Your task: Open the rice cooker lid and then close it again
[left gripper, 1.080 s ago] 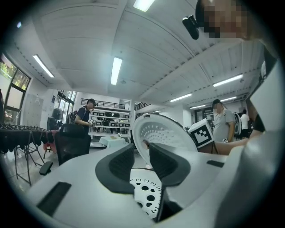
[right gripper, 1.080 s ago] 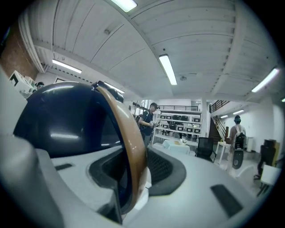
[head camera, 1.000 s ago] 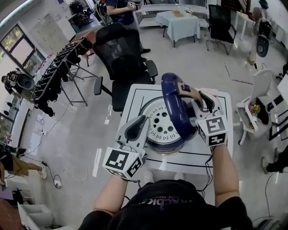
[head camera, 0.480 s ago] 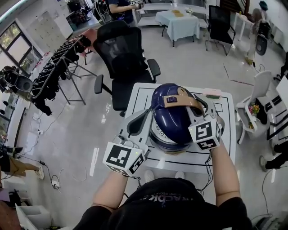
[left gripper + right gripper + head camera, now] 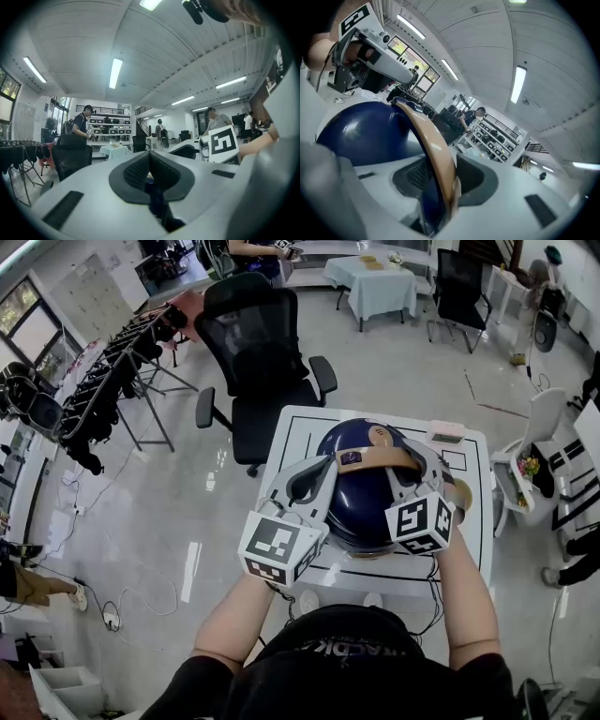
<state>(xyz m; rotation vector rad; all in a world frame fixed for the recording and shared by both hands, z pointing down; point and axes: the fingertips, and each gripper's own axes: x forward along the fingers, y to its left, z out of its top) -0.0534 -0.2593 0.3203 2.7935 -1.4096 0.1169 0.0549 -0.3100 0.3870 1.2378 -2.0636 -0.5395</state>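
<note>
Lid down, right tongs just opening astride its tan handle

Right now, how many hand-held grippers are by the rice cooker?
2. The left hand-held gripper, jaws shut, is at the blue rice cooker's left side. The right hand-held gripper is at its right; its jaws have just been opening, the tan handle between them.

The person wears a black shirt with short sleeves and faint grey letters near the neck. The left gripper and the right gripper have smooth, light grey shells with small black strips. Each carries a cube with black and white square marks: the left cube and the right cube. The pads are black and bumpy like a net.
</note>
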